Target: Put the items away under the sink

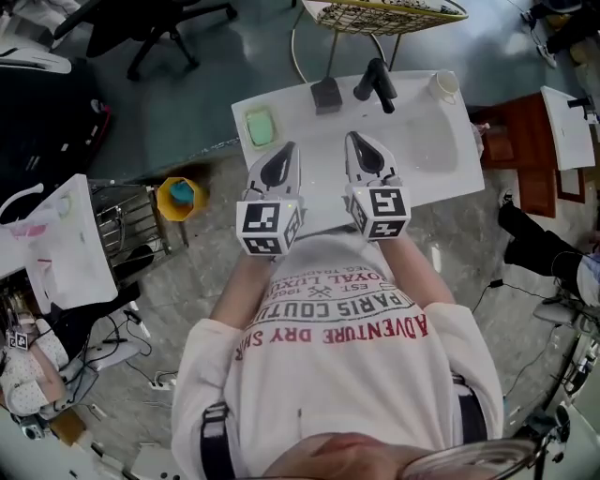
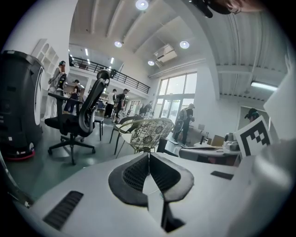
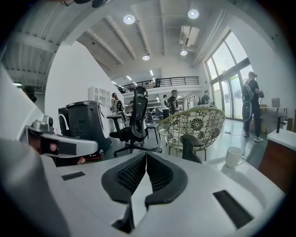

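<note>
I stand at a white sink unit (image 1: pixel 281 103) with a black faucet (image 1: pixel 377 84) and a basin (image 1: pixel 427 141) at the right. On its top lie a green sponge (image 1: pixel 259 126), a dark grey block (image 1: pixel 326 95) and a white cup (image 1: pixel 444 85); the white cup (image 3: pixel 234 156) also shows in the right gripper view. My left gripper (image 1: pixel 288 147) is held over the counter's front, shut and empty. My right gripper (image 1: pixel 353 138) hovers beside it, also shut with nothing between its fingers. The space under the sink is hidden.
A wicker chair (image 1: pixel 389 14) stands behind the sink. A yellow cup-like item (image 1: pixel 180 196) and a wire rack (image 1: pixel 127 225) are on the floor at the left. A brown cabinet (image 1: pixel 525 150) is at the right. Office chairs and several people show in both gripper views.
</note>
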